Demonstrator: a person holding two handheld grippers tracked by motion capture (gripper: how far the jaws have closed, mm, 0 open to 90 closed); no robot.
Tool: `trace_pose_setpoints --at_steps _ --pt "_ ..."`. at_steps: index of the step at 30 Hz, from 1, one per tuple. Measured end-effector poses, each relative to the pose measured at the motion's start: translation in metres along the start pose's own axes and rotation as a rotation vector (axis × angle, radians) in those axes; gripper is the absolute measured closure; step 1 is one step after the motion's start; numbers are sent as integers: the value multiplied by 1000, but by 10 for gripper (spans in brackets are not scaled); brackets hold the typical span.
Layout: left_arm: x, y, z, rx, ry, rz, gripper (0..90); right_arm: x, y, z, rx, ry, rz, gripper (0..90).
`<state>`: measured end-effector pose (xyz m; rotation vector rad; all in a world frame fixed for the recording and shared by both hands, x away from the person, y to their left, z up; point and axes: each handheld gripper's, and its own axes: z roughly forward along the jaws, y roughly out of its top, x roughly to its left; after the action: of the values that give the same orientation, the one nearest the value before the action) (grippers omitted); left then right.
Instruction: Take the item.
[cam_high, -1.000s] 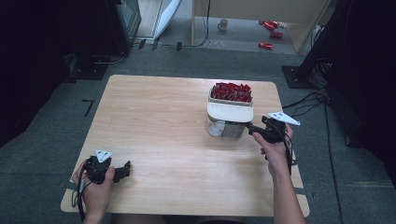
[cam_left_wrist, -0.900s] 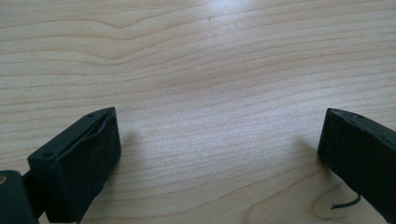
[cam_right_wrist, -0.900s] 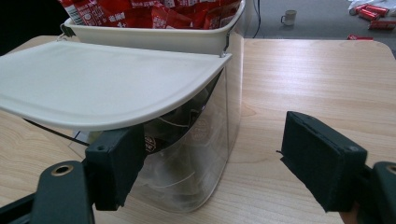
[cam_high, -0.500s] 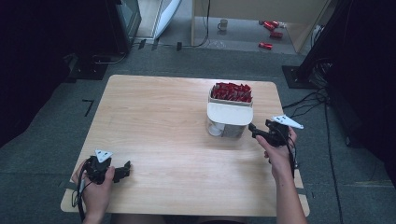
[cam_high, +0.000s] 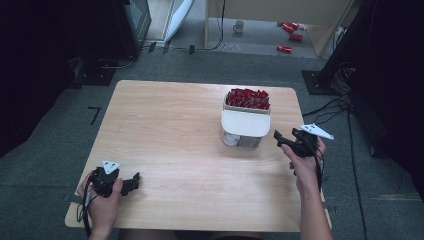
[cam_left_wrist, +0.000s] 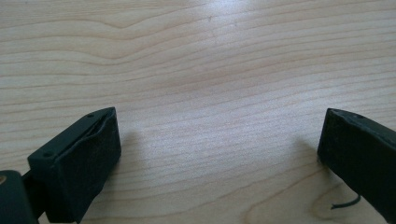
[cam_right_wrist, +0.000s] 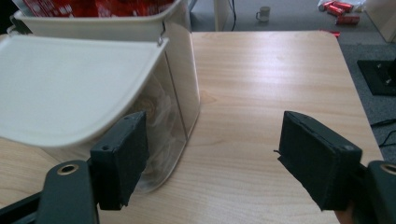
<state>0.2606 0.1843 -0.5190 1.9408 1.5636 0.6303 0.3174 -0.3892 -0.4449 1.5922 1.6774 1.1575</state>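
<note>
Container (cam_high: 246, 127) just beside open right fingers (cam_right_wrist: 119, 158)

Upright white-lidded container (cam_high: 245, 125), red-filled top

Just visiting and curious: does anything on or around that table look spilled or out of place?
On the table nothing is spilled; the container of red packets stands upright. The oddity is behind it: several red cans lie scattered on the floor.
</note>
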Motion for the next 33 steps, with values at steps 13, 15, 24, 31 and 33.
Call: trace_pose_setpoints --at_steps 13,15,24,31,33 --pt "0 0 0 0 0 0 0 32 39 3 -86 52 -37 425" --pt "0 0 0 0 0 0 0 39 46 6 -84 62 -46 453" --pt "0 0 0 0 0 0 0 68 69 28 -85 106 -30 568" --pt "0 0 0 0 0 0 0 89 78 47 -81 127 -21 628" --pt "0 0 0 0 0 0 0 93 79 52 -77 126 -4 643"
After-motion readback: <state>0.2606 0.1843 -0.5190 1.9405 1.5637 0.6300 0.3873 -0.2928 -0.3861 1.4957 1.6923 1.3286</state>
